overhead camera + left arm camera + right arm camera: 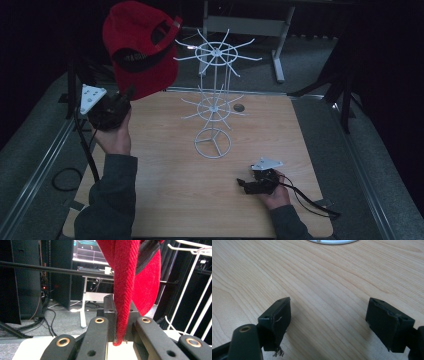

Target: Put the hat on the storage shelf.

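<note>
Red cap (140,47) held aloft by brim, beside white wire rack (215,100)

The cap (125,290) is red cloth with a coarse twill weave, matt and ribbed along the brim edge, its inner band darker fabric; the counter (324,277) is pale wood-grain laminate, smooth with a faint sheen; the display stand (215,100) is thin wire coated white, slightly glossy; the left claw (117,340) is matt black plastic with brass-coloured eyelets at its pivots; the right claw (337,322) is the same matt black, its pads (279,317) scuffed and frayed at the lower edge; the plate (91,97) on top looks pale grey and matt.
</note>
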`<state>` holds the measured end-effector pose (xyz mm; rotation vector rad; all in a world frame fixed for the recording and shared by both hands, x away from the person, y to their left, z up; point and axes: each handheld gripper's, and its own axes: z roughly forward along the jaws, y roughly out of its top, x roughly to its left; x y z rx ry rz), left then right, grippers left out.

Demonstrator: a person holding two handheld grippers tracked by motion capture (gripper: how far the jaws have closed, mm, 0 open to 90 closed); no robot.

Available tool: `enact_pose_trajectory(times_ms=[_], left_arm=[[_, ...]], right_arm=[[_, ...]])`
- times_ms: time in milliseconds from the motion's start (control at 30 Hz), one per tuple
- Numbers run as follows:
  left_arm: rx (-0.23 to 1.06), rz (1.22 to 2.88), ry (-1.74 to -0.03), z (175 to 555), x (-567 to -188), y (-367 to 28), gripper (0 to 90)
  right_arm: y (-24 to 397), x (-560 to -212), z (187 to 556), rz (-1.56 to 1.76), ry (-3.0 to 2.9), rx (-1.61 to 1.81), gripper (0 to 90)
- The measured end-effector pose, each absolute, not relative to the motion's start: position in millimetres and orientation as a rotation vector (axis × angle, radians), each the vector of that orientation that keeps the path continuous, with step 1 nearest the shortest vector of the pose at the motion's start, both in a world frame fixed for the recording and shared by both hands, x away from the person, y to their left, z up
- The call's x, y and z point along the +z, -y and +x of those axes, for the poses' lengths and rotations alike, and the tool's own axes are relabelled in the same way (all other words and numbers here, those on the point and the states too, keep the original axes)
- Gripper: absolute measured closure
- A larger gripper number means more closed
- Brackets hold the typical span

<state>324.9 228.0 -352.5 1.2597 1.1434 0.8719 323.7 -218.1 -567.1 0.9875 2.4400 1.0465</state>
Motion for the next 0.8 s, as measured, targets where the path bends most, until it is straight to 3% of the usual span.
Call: enact_pose_trajectory(times_ms=[800], left_arm=[[0.902,1.260,-1.083,315.1,-341.2,-220.2,85.7]], right_arm=[[218.1,-567.1,323.9,0.986,-2.440,1.048,20.0]])
